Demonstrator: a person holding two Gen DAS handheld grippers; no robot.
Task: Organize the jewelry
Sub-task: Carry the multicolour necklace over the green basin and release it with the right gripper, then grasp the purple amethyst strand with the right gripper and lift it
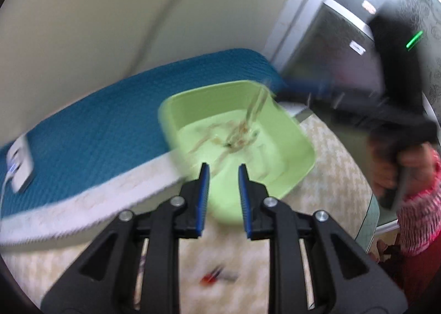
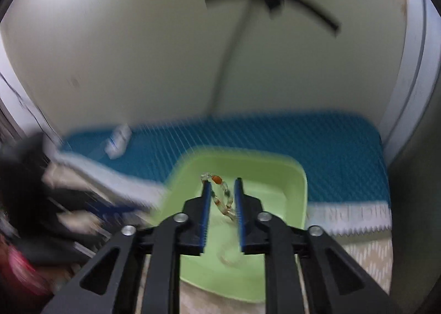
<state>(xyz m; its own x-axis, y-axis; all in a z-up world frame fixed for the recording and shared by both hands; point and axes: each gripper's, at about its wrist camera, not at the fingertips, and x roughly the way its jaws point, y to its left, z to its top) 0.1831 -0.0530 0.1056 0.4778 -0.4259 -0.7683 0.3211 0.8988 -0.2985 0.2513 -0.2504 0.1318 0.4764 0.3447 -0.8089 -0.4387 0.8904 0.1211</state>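
A light green tray (image 1: 300, 159) sits on the patterned cloth against a blue mat; blurred chains and beads (image 1: 237, 137) lie in it. My left gripper (image 1: 222, 169) is open and empty, just short of the tray's near rim. My right gripper (image 2: 222, 183) is over the green tray (image 2: 297, 184), jaws apart, with a beaded string (image 2: 220, 192) draped between the fingers and hanging down. In the left wrist view that string (image 1: 255, 105) dangles from the right gripper into the tray. Both views are motion-blurred.
A blue mat (image 1: 96, 132) with a white edge lies behind the tray, a white charger block (image 1: 19, 165) on it. A small red and silver piece (image 1: 217, 276) lies on the cloth under my left gripper. A wall and dark cabinet stand behind.
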